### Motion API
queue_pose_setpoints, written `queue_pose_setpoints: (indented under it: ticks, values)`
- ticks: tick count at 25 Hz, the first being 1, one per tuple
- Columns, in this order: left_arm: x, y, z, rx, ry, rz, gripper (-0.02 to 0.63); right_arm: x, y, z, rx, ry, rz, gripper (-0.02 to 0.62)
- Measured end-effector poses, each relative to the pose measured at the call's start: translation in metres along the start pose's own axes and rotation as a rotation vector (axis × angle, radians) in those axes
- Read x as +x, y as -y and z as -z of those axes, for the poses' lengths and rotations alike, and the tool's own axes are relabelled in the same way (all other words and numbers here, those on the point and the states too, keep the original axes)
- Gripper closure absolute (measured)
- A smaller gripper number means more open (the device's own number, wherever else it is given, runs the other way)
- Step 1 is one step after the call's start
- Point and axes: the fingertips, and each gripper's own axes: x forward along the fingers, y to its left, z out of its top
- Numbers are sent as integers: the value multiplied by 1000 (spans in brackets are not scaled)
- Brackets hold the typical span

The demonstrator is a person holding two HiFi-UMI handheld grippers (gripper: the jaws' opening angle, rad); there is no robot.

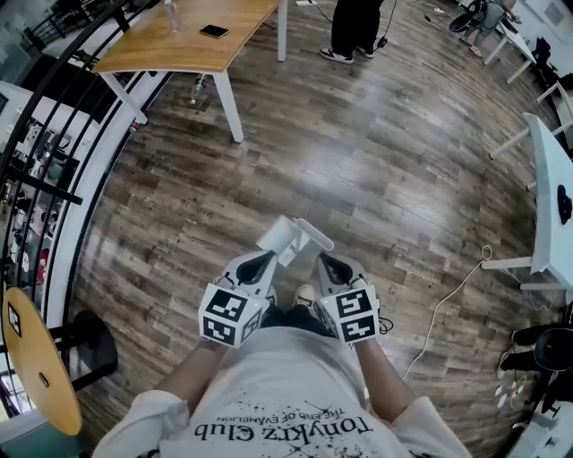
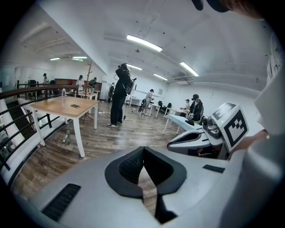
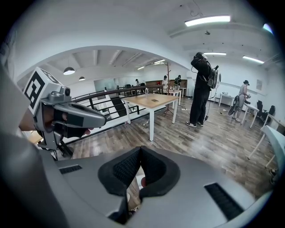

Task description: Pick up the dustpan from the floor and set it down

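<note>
A white dustpan lies on the wood floor straight ahead of the person's feet, between and just beyond the two gripper tips. My left gripper is held at waist height with its black pads closed together and nothing between them. My right gripper hangs beside it, pads also pressed together and empty. In the left gripper view the right gripper appears on the right, and in the right gripper view the left gripper appears on the left. Neither gripper view shows the dustpan.
A wooden table on white legs stands at the far left, with a person standing beyond it. A black railing curves along the left. A white desk and a floor cable lie on the right.
</note>
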Motion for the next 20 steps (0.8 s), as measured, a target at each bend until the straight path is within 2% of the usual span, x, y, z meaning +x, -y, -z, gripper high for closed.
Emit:
queue_pose_setpoints:
  ticks: [20]
  values:
    - [-4,-1,-1,4,5,-2,583,-5,9,0,20,7,30,571]
